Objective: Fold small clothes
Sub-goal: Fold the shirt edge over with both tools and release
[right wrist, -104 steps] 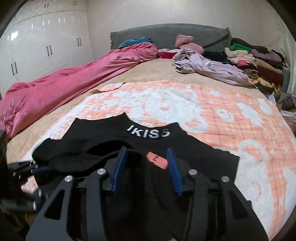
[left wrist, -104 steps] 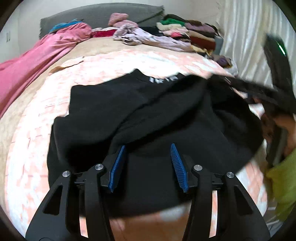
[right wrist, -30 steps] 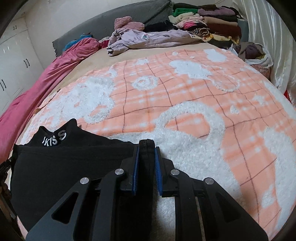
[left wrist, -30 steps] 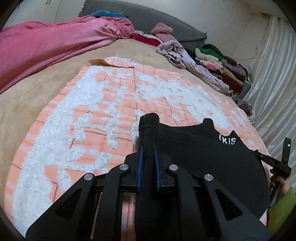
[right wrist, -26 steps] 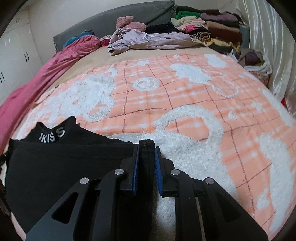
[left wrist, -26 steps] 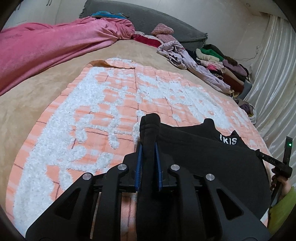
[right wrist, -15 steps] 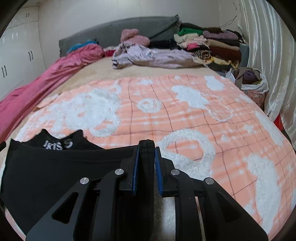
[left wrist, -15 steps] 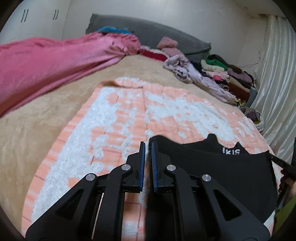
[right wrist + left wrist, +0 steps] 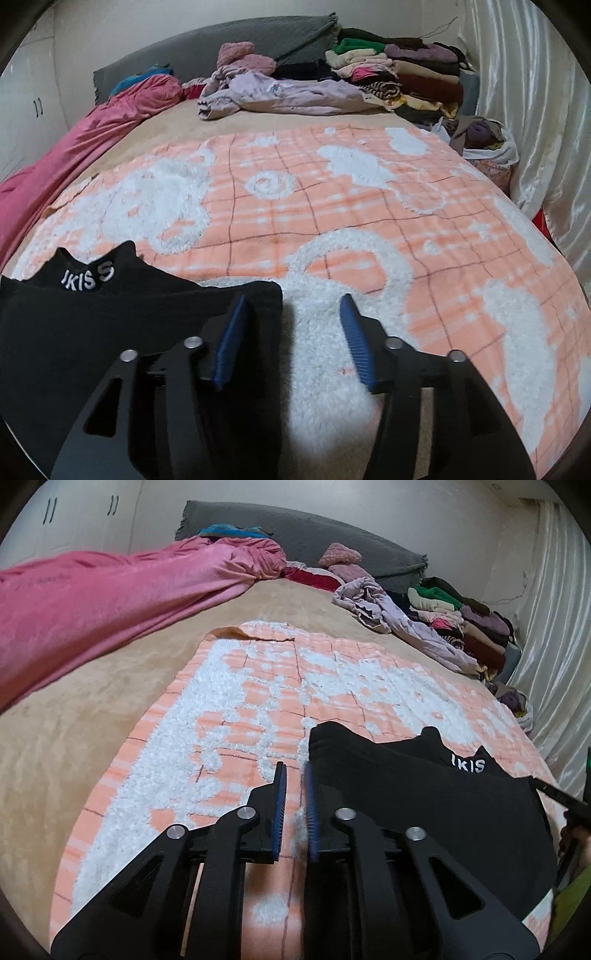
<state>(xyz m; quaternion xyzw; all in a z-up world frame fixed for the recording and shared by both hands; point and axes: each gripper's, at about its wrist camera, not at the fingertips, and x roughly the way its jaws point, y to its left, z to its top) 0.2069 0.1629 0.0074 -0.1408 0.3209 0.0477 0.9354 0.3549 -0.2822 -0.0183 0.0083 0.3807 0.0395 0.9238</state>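
At the bottom of both views, my left hand-held gripper [image 9: 294,805] and right hand-held gripper [image 9: 291,339] are let go, empty. The black top [image 9: 110,314] lies on the orange blanket [image 9: 332,221]; a finger could catch its edge and undo my fold.

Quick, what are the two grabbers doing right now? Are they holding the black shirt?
Left gripper: jaws slightly open, holding nothing; the black shirt lies beside it.
Right gripper: jaws wide open, holding nothing.

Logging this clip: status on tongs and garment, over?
Left tongs slightly open, empty. Right tongs open, empty. Black garment flat on orange blanket. Nothing obstructing.
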